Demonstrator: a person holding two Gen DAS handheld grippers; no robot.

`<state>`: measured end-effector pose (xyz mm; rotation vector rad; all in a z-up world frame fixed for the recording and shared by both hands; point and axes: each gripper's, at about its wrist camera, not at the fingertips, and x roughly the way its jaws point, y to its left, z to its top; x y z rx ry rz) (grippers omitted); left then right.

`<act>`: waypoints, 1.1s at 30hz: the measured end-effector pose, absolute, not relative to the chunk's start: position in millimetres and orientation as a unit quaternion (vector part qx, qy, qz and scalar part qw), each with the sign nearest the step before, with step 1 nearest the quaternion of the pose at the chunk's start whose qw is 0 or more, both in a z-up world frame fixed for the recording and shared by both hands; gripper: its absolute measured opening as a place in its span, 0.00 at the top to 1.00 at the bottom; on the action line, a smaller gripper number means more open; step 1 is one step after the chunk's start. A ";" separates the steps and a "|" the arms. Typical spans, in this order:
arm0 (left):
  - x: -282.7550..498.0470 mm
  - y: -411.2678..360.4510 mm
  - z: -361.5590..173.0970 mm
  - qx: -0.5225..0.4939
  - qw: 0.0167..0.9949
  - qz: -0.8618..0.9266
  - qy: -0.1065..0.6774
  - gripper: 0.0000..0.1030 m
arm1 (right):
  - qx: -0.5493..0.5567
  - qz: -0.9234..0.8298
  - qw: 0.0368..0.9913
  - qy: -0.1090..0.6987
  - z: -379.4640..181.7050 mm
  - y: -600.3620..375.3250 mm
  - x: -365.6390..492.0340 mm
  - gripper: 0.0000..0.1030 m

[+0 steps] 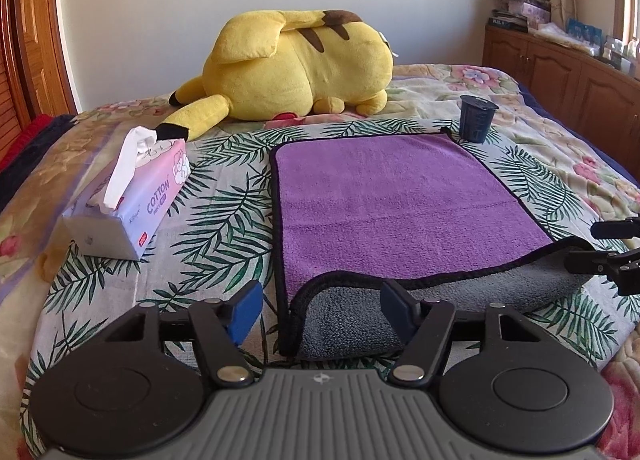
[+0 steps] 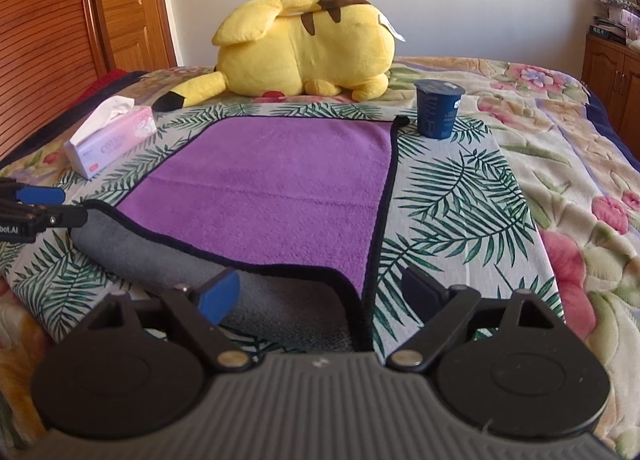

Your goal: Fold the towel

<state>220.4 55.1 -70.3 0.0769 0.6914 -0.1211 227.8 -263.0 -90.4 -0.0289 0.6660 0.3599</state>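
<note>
Purple microfibre towel (image 1: 400,200) lay flat on the palm-leaf sheet (image 1: 224,220) in the middle of the bed (image 2: 560,164), black-piped, with its near edge curled over so the grey underside (image 1: 360,320) showed as a roll. Yellow Pikachu plush (image 1: 296,64) sat behind it, a pink tissue pack (image 1: 132,200) to its left, and a dark blue cup (image 1: 476,118) just beside the far right corner. Judged step: start of the first fold, each tool lined up on a near corner, nothing gripped yet. Left gripper (image 1: 320,308) had its blue pads spread, straddling the near-left corner; right gripper (image 2: 320,296) was likewise spread over the near-right corner. Next move probably calls for both to drop lower, pinch both layers at the piping and carry the edge toward the far side level, stopping short of the cup. Left view showed the cabinet (image 1: 560,72) with clutter; right view showed the louvred wardrobe door (image 2: 44,60) and the cup's lidded top more clearly.
</note>
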 end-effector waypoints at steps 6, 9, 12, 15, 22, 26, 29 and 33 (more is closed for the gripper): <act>226.4 66.5 -75.2 0.011 0.936 -0.057 0.348 0.65 | 0.000 0.181 0.921 0.344 -95.1 -269.5 233.9 0.23; 226.5 69.0 -76.2 0.002 0.935 -0.058 0.351 0.68 | 0.002 0.187 0.917 0.351 -96.0 -270.1 235.4 0.27; 226.6 67.7 -78.3 0.002 0.933 -0.065 0.355 0.75 | 0.003 0.192 0.914 0.357 -96.1 -270.4 235.9 0.31; 226.4 66.7 -80.9 0.002 0.930 -0.069 0.362 0.81 | 0.006 0.196 0.910 0.364 -96.4 -271.0 237.0 0.35; 225.0 65.1 -84.3 0.007 0.929 -0.071 0.362 0.93 | 0.008 0.203 0.902 0.381 -98.7 -271.9 239.1 0.48; 224.9 64.8 -84.9 0.009 0.930 -0.073 0.360 1.00 | 0.001 0.200 0.901 0.385 -99.5 -271.7 239.2 0.65; 224.3 64.8 -85.3 0.010 0.931 -0.072 0.358 1.00 | -0.001 0.200 0.901 0.384 -98.8 -273.1 239.7 0.78; 223.7 64.9 -85.4 0.011 0.932 -0.072 0.355 1.00 | -0.002 0.200 0.902 0.382 -97.2 -274.8 240.3 0.82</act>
